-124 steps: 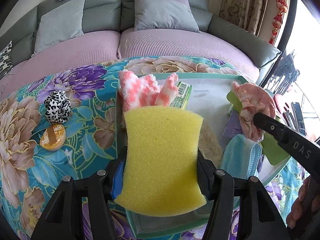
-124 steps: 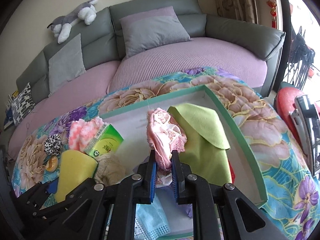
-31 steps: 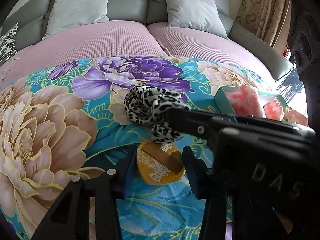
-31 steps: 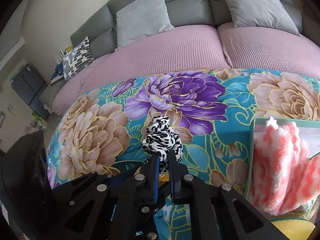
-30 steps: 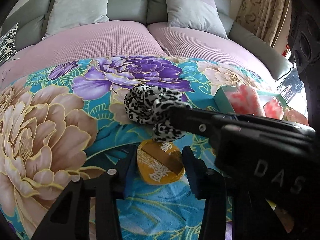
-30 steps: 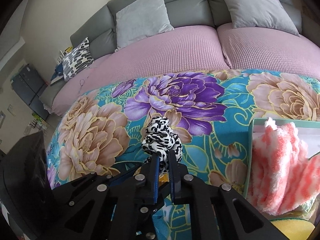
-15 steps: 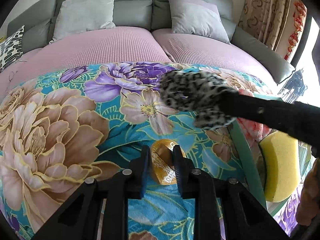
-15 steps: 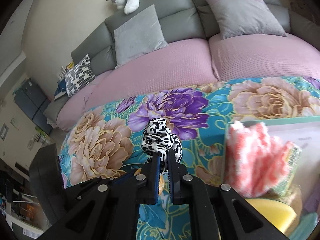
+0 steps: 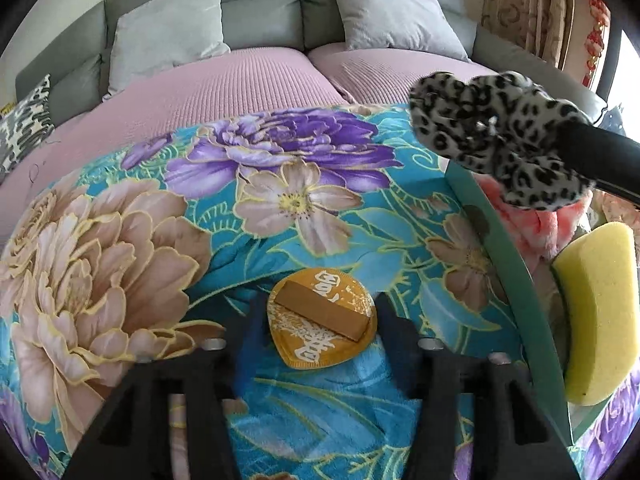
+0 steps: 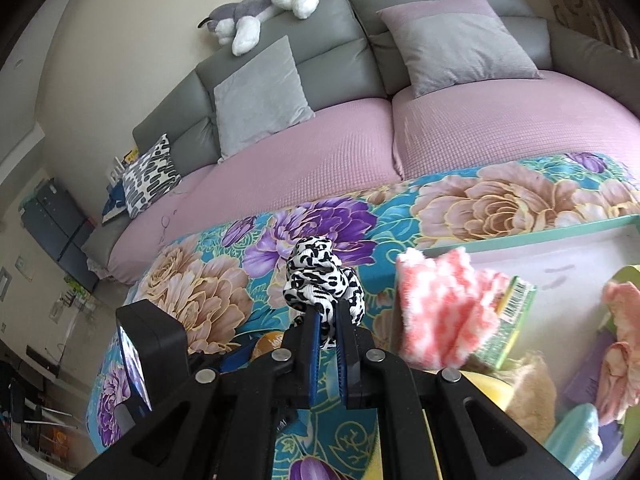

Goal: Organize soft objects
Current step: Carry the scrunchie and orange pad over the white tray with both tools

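Note:
My right gripper (image 10: 327,330) is shut on a leopard-print scrunchie (image 10: 320,280) and holds it in the air above the floral blanket, near the left rim of the green tray (image 10: 532,236). The scrunchie (image 9: 492,136) also shows in the left wrist view, held above the tray's edge. My left gripper (image 9: 316,320) is open, its fingers on either side of an orange heart-shaped pad (image 9: 322,318) that lies flat on the blanket. A yellow sponge (image 9: 596,312) and a pink fluffy cloth (image 10: 444,308) lie in the tray.
The tray (image 9: 516,280) also holds a green box (image 10: 508,320), a pink cloth (image 10: 624,340) and a light blue mask (image 10: 576,432). The floral blanket (image 9: 120,260) covers the table. A pink and grey sofa (image 10: 440,128) with cushions stands behind.
My right gripper has carried the scrunchie up and to the right, toward the tray. My left gripper was shut on the orange pad, now stands open around it, and the pad lies flat.

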Demonstrator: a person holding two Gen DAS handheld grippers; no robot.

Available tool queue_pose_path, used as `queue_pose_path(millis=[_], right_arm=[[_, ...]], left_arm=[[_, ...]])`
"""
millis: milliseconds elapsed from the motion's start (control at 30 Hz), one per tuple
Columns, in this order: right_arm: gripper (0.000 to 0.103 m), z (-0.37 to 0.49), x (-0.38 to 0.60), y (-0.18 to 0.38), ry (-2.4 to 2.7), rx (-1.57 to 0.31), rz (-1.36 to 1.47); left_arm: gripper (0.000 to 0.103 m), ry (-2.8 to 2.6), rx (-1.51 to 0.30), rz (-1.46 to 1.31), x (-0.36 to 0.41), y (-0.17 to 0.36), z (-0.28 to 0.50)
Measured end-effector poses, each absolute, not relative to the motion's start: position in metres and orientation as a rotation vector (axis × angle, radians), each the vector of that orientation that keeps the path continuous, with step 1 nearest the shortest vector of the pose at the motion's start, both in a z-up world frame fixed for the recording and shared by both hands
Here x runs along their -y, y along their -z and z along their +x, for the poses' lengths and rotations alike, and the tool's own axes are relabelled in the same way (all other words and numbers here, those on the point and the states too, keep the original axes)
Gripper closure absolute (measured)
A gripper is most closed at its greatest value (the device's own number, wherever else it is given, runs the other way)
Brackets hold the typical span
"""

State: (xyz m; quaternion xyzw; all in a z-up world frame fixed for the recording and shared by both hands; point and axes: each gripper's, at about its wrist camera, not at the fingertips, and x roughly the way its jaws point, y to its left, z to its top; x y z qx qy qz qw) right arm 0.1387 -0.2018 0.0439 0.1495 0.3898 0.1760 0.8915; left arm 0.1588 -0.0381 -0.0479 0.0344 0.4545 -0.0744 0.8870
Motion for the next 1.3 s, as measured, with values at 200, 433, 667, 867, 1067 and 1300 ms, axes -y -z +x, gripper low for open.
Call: queue_pose_path(millis=[200,433,667,867,1067,1300], right_arm=[[0.095,0.12,0.232,-0.058,-0.306,-0.754,0.351],[0.095,0.088,0.293,-0.073,-0.134,-0.702,0.369],[0.095,0.068,0.346,-0.058,-0.024,-0.749,0.408],[0.095,0.063,0.365,-0.043,-0.003,-0.794,0.423],[0.095,0.063,0.367,-0.033,-0.023,-0.82,0.431],[0.092,0.061,0.359,-0.031,-0.018,-0.845,0.391]], left_arm=[[0.053,0.145,-0.9,0.076,0.041,0.03,0.152],[0.052,0.288,-0.718,0.063,0.077,-0.04,0.122],[0.051,0.471,-0.694,0.128,0.153,-0.055,0.101],[0.051,0.537,-0.711,0.222,0.205,-0.046,0.094],[0.027,0.499,-0.762,0.272,0.225,-0.033,0.094],[0.024,0.45,-0.763,0.228,0.205,-0.045,0.087]])
